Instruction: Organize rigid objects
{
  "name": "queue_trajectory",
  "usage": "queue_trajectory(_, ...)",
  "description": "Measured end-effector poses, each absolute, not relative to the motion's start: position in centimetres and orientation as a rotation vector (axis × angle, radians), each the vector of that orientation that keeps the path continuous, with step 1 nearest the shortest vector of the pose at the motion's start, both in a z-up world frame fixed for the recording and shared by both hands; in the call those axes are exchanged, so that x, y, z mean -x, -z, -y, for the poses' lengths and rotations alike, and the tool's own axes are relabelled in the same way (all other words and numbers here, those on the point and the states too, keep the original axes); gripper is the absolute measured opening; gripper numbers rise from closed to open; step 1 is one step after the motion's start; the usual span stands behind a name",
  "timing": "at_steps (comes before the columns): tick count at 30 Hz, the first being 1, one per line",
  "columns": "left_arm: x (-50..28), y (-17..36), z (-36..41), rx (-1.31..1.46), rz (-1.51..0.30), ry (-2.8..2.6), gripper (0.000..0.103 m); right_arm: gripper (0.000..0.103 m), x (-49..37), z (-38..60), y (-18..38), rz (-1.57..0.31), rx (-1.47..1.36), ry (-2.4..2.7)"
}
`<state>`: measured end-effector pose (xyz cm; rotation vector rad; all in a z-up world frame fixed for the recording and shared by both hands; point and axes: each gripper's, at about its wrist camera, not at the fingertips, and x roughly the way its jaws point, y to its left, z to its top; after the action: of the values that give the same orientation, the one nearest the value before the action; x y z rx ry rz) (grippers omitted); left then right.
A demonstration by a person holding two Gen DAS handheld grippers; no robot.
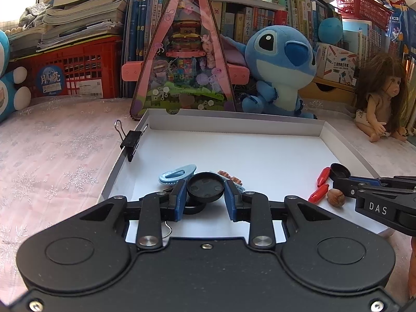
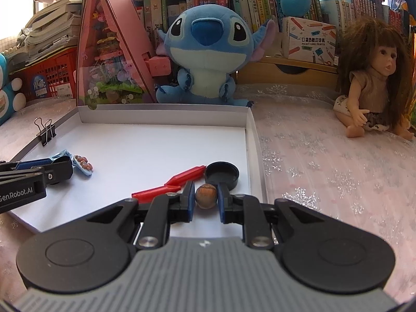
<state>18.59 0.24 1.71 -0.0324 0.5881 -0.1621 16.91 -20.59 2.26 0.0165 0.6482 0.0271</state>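
Nearest my left camera, the left gripper is clamped on a round black cap, pads pressing its 2 sides, held just above a second black disc. All places below are referenced to the white tray. Inside its near-left part, just beyond the cap, lie a light blue clip and a small brown-beaded piece. A black binder clip grips the tray's left wall. Inside the near-right corner, my right gripper is clenched on a brown nut; 2 red capsules lie just left of it, long axes running toward the tray's far right, and an open black cap sits directly beyond the nut. I judge both grippers loaded; each needs a free spot of tray floor ahead.
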Motion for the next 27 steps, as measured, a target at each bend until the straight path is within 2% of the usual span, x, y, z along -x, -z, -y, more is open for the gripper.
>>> queue_trajectory(21,-19.04,-1.7,-0.27,0.029,-0.593,0.149,0.03,0.023,-17.27,20.58,-2.28,-0.665,0.006,-0.043)
queue_trajectory(27,-19.1,-1.64,-0.37,0.03,-0.6,0.152,0.03,0.029,-17.27,20.51,-2.32,-0.666,0.005,-0.046)
